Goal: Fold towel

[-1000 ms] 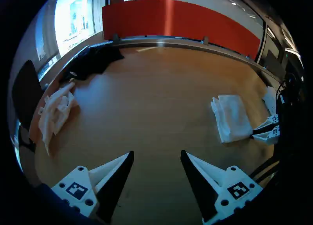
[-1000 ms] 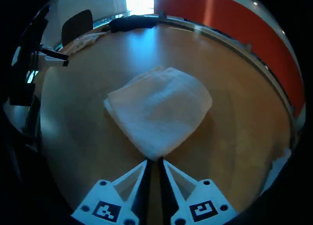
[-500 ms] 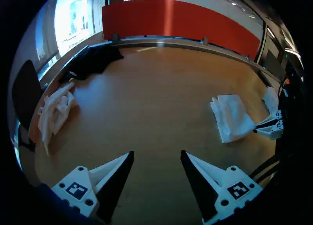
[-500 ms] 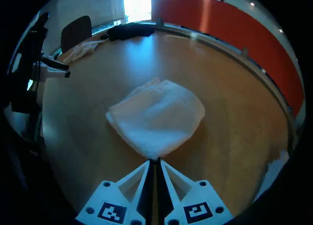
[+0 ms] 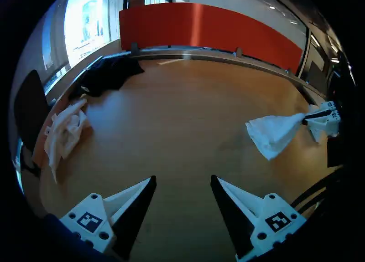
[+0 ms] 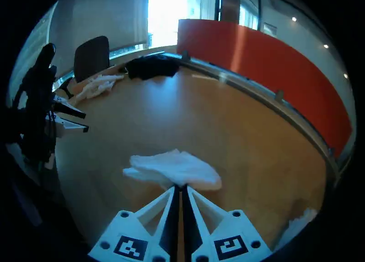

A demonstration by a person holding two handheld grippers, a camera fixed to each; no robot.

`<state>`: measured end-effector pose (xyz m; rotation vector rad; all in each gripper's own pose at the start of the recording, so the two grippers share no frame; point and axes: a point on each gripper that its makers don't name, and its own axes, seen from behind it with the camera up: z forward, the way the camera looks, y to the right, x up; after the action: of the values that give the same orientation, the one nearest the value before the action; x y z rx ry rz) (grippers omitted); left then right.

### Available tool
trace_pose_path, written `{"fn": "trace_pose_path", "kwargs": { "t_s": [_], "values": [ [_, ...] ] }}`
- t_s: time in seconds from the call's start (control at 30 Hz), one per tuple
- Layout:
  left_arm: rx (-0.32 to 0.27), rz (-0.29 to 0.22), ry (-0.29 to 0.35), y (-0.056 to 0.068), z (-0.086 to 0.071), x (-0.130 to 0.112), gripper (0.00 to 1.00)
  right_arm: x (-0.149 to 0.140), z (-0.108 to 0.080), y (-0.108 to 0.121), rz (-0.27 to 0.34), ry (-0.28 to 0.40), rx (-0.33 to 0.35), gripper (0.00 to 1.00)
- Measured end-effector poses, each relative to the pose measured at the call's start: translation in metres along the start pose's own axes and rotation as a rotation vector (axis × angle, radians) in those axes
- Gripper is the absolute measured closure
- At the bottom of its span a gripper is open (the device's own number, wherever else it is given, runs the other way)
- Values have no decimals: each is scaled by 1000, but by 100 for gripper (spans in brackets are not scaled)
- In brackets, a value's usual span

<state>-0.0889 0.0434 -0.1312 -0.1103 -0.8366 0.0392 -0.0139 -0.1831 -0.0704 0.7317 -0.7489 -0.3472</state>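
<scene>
A folded white towel (image 6: pixel 175 170) hangs just above the wooden table (image 6: pixel 219 120), drooping from one corner. My right gripper (image 6: pixel 180 190) is shut on that corner. In the left gripper view the same towel (image 5: pixel 273 133) dangles at the far right from the right gripper (image 5: pixel 315 118), its lower tip near the tabletop (image 5: pixel 182 107). My left gripper (image 5: pixel 182 180) stands open over bare wood near the front edge, nothing between its fingers. From the right gripper view the left gripper (image 6: pixel 68 118) is off to the left, held by a dark-sleeved arm.
A heap of crumpled white towels (image 5: pixel 64 132) lies at the table's left edge, a black cloth (image 5: pixel 109 73) behind it. A dark chair (image 6: pixel 91 57) stands beyond. A red partition (image 5: pixel 205 27) runs along the far rim. More white cloth (image 6: pixel 299 223) lies near the right gripper.
The right gripper has risen with the towel's corner in it; the towel lay flat on the table and now hangs above it. The left gripper has stayed put.
</scene>
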Motion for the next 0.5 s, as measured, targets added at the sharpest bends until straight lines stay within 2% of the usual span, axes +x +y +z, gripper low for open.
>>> {"fn": "trace_pose_path", "kwargs": {
  "t_s": [0.27,0.5],
  "values": [
    [-3,-11,18,-1,-3,7,12,46,-20,4,-37,71,-7,95],
    [-11,-6,30,3,-4,12,12,62,-34,12,-41,100,-20,95]
  ]
}}
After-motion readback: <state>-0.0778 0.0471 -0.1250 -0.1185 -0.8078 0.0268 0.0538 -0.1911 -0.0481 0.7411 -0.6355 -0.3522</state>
